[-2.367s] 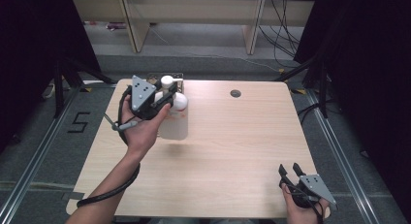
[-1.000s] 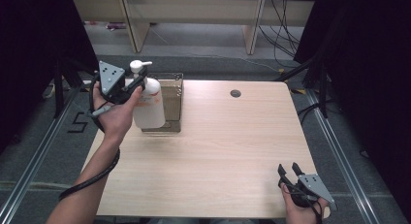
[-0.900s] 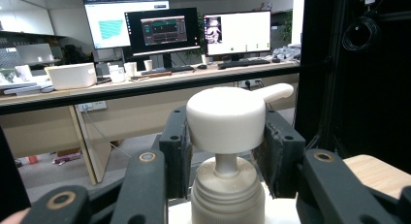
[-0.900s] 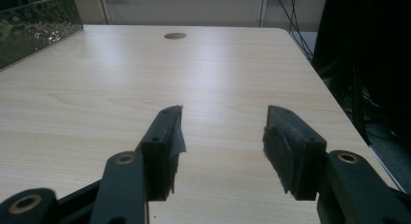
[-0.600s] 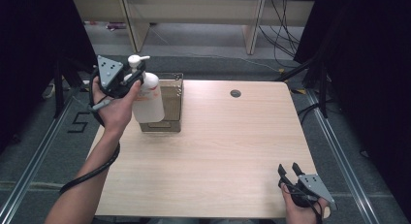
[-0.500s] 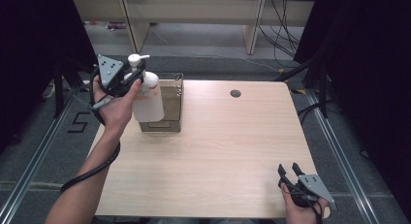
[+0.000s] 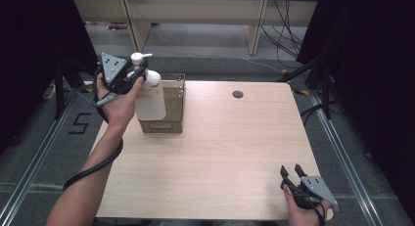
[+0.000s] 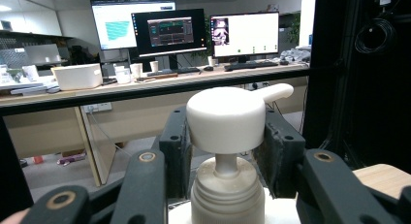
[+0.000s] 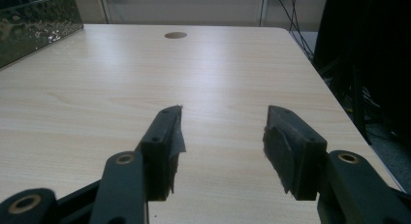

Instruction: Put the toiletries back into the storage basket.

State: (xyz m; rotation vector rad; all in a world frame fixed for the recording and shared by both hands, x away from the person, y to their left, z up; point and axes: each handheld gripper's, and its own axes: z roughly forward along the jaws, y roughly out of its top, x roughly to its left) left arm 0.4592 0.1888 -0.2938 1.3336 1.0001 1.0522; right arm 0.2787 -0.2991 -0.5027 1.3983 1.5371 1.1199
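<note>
A white pump bottle (image 7: 149, 94) hangs in the air over the table's far left corner, upright, its base in front of a brown open box (image 7: 171, 104). My left gripper (image 7: 136, 69) is shut on the bottle's neck just under the pump head (image 8: 227, 118), with one jaw on each side of it. The bottle's spout points to the right in the left gripper view. Near the table's front right corner my right gripper (image 7: 292, 171) rests low, open, with bare wood between its jaws (image 9: 223, 136).
The wooden table (image 7: 230, 152) has a round cable hole (image 7: 238, 94) at the back middle. Its left edge lies under the lifted bottle. Shelving legs and cables stand on the floor beyond the far edge. A cable trails from my left gripper along the forearm.
My left gripper has lifted the bottle up from the box and carried it left and back. In the last half second it barely moved. The right gripper stayed still.
</note>
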